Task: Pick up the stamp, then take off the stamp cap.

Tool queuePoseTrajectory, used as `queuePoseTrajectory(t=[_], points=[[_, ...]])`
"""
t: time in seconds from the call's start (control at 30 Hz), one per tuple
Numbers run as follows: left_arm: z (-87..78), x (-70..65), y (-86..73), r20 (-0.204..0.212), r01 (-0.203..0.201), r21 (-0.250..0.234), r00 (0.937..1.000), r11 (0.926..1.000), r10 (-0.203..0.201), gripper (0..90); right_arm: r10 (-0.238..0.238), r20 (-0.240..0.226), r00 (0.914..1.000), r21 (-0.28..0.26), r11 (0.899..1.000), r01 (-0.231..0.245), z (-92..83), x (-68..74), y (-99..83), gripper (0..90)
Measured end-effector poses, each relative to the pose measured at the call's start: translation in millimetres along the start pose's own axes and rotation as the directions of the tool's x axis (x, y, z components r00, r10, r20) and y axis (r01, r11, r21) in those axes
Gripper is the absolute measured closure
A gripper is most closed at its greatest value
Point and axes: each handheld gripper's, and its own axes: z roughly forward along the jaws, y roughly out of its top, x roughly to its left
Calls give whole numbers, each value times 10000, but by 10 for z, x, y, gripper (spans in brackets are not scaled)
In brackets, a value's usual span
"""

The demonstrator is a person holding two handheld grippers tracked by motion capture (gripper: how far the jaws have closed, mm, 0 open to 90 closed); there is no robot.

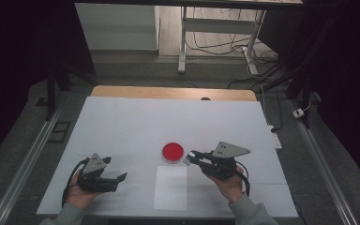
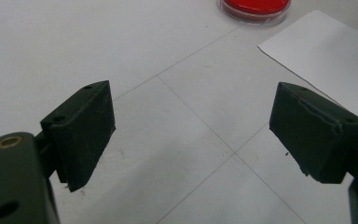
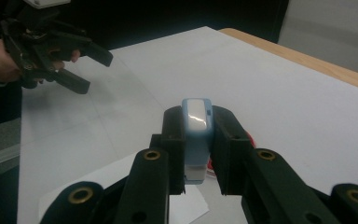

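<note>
My right gripper (image 3: 196, 154) clamps a small blue-white device (image 3: 196, 135), its lower end hidden between the jaws, just right of the red dish (image 1: 173, 152) at frame centre. My left gripper (image 2: 191, 135) gapes empty, the dish cut off at top.

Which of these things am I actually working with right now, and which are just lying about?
In the job:
- light blue stamp-like block, clamped in the right claw
- red pad dish
- white paper sheet

Lying about:
- left claw, open, nothing in it
- cables on the floor
</note>
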Motion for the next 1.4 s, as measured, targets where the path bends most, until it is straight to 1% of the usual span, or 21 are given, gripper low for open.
queuePoseTrajectory(t=[0.1, 0.23, 0.37, 0.63, 0.9, 1.0, 1.07, 1.2, 1.4], points=[[2, -3, 0, 3, -5, -3, 10000, 10000, 5, 145, 2, -144, 9999, 30, 10000, -2, 15, 29, -2, 753], [3, -3, 1, 7, -4, -10, 10000, 10000, 4, 145, -40, -193, 9998, 30, 10000, 41, 32, 53, 3, 753], [-2, -4, 2, 5, -19, -26, 10000, 10000, 19, 145, 25, -164, 9999, -74, 10000, -26, 27, 49, 7, 753], [5, -13, 7, 2, -20, -34, 10000, 10000, 20, 145, 21, -139, 9999, -80, 10000, -22, 26, 39, 13, 753], [9, -37, 41, 133, 22, -176, 9999, 9998, -20, 145, 30, -81, 10000, -185, 9998, -32, 28, 48, 33, 752], [10, -67, 66, 140, -68, -223, 9999, 9997, 71, 145, 31, -91, 10000, -203, 9998, -33, 32, 47, 34, 752], [7, -96, 91, 87, -170, -344, 9998, 9993, 174, 145, 27, -77, 10000, -214, 9998, -29, 34, 46, 34, 752], [9, -149, 144, 147, -279, -469, 9995, 9985, 286, 146, 55, -17, 10000, -228, 9997, -56, 31, 45, 36, 752], [57, -221, 212, 338, -480, -457, 9982, 9978, 496, 146, 117, 14, 9999, -324, 9994, -116, 24, 38, 48, 753]])
